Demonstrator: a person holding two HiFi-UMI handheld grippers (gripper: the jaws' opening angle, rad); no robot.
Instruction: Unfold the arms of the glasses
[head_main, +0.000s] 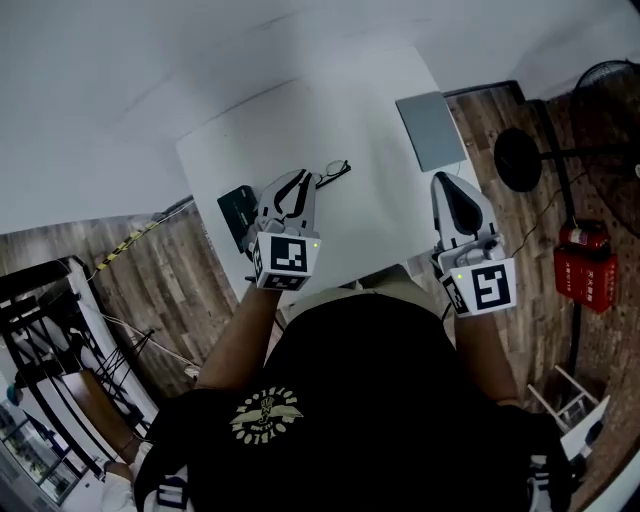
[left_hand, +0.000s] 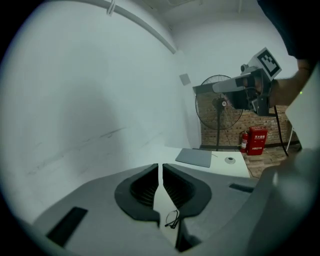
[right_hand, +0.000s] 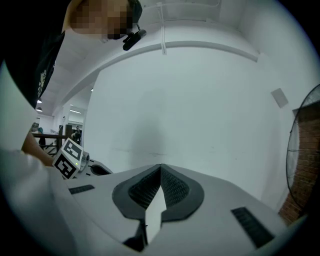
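Nothing of the task is done yet, judging from how things lie. The white table (head_main: 330, 110) carries a grey pad (head_main: 430, 130) at its right edge, toward the far corner, and a dark box (head_main: 237, 212) at its left edge.

The left gripper (head_main: 300, 182) hangs over the table's left half near the box. Its jaws are all but together, with only a thin slit between them and nothing in it. The right gripper (head_main: 447, 182) is over the table's right edge, below the pad. Its jaws are fully together and empty, and its own view shows only the wall beyond them.

The glasses (head_main: 336, 170) lie near the middle of the table, just past the left gripper's tips and apart from them. In the left gripper view they show through the slit, on the table beyond the jaws and not clamped. Neither gripper touches them. Their arms look folded against the frame (they are too small here to be sure).

What is left is the whole job: part the jaws, steady the frame with one gripper, and swing each arm out with the other.
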